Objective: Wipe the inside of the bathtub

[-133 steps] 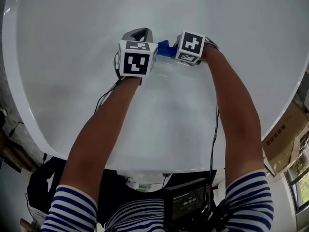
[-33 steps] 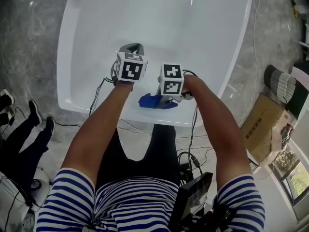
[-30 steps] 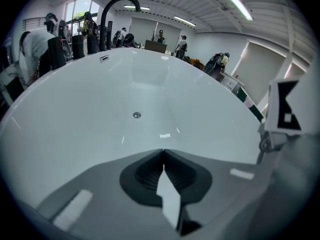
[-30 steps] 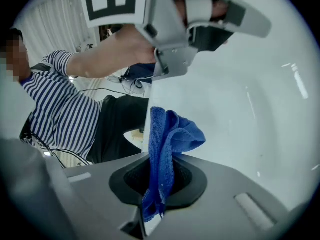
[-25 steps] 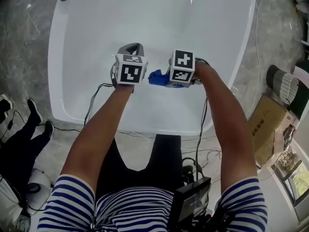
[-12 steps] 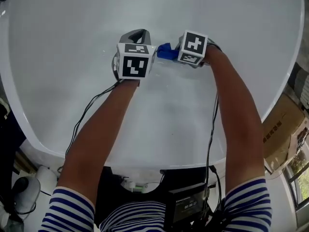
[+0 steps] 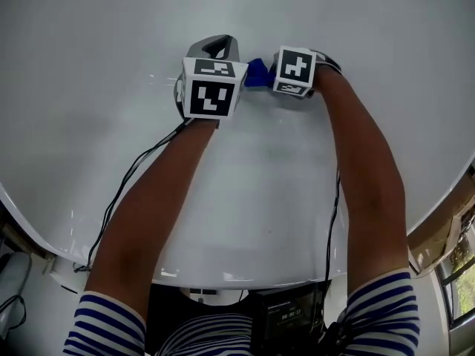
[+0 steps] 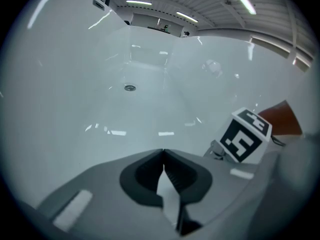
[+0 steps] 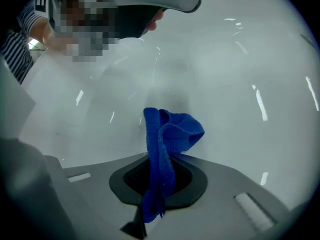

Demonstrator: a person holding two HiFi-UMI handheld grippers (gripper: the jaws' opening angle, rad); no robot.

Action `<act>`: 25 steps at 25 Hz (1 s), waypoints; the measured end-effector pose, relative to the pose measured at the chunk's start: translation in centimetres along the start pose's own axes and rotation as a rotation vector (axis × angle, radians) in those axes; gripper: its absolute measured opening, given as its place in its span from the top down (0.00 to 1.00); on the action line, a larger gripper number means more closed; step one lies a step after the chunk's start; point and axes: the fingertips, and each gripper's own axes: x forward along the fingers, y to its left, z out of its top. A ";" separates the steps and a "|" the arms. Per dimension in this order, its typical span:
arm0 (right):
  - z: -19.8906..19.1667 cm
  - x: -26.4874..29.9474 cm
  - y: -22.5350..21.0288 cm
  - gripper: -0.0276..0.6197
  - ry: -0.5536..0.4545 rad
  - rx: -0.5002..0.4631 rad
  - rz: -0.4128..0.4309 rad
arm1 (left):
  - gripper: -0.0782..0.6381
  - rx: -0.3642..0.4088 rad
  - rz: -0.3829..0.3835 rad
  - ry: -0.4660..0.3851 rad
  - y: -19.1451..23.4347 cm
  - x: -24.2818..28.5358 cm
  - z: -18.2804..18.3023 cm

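— How are the arms set?
— Both bare forearms stretch forward out of striped sleeves, nearly parallel, reaching deep over the white bathtub [image 7: 104, 169]. The left forearm [image 7: 152, 213] angles slightly inward; the right forearm [image 7: 367, 191] runs almost straight. The two grippers end up just beside each other over the tub's inner surface.

— And the left gripper [image 7: 217, 49]?
— Its fingers are pressed together with nothing between them. It points along the basin toward the drain [image 8: 130, 88], which lies well apart from it.

— The right gripper [image 7: 269, 74]?
— Its fingers are clamped on a blue cloth [image 9: 167, 134]. One end of the cloth trails down between them, and the rest bunches up ahead of the fingertips against the pale tub wall.

— Is the cloth touching the tub?
— I cannot tell. From the head view it peeks out between the two marker cubes, inside the basin.
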 end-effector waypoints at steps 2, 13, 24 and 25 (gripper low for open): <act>-0.3 0.7 -0.2 0.89 -0.014 0.010 0.004 | 0.89 -0.001 0.000 0.000 0.0 0.4 -0.5; 0.2 2.1 0.8 0.89 -0.053 0.046 0.075 | 0.89 0.007 -0.003 0.009 -0.8 1.0 -1.5; 0.5 3.3 4.1 0.89 -0.029 0.066 0.153 | 0.89 0.009 -0.006 0.011 -1.3 0.1 -0.7; 0.5 3.1 4.4 0.89 -0.026 0.064 0.154 | 0.89 0.012 -0.008 0.010 -1.4 -0.2 -0.5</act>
